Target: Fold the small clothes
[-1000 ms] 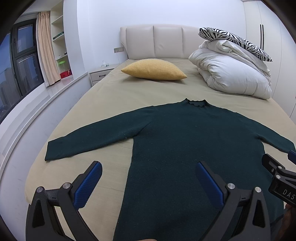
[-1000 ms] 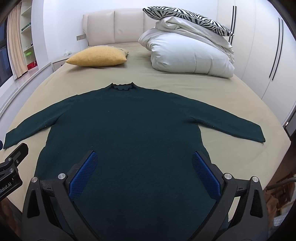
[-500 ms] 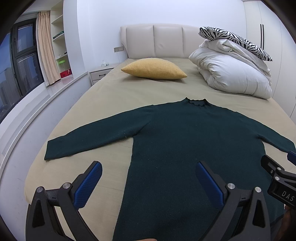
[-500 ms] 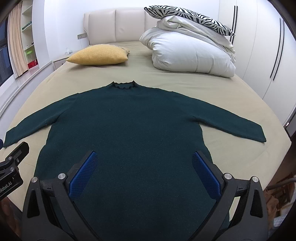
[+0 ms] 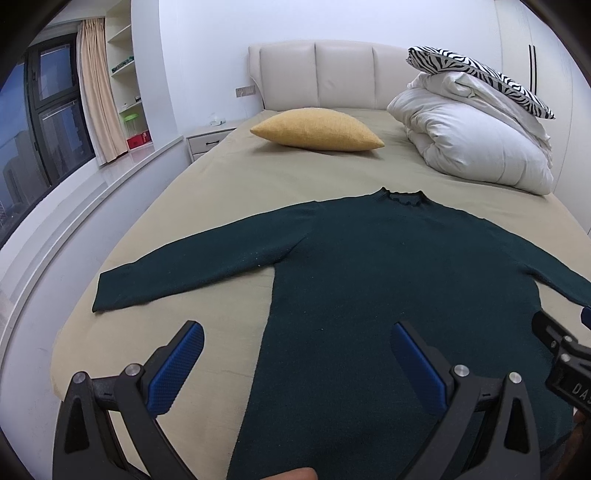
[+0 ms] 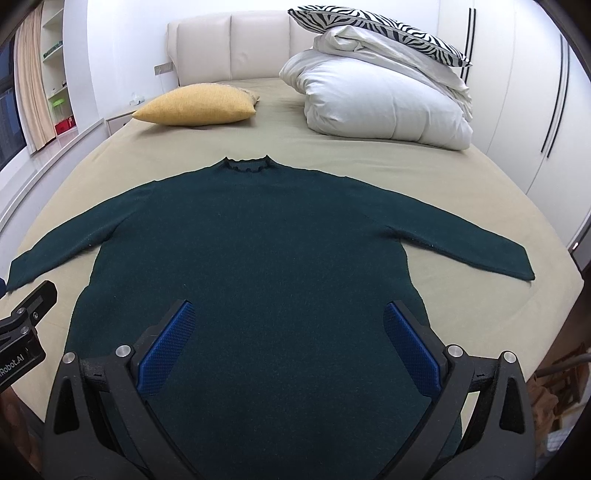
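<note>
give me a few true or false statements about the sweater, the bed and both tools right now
1. The dark green sweater lies flat on the bed with both sleeves spread out. True.
2. The left tool is shut on a sleeve. False: its jaws are wide open and hold nothing.
3. The yellow pillow lies on the sweater. False: it sits apart, near the headboard.
4. The zebra-striped pillow rests on top of the white duvet. True.
5. The right tool is open, over the sweater's lower part. True.
</note>
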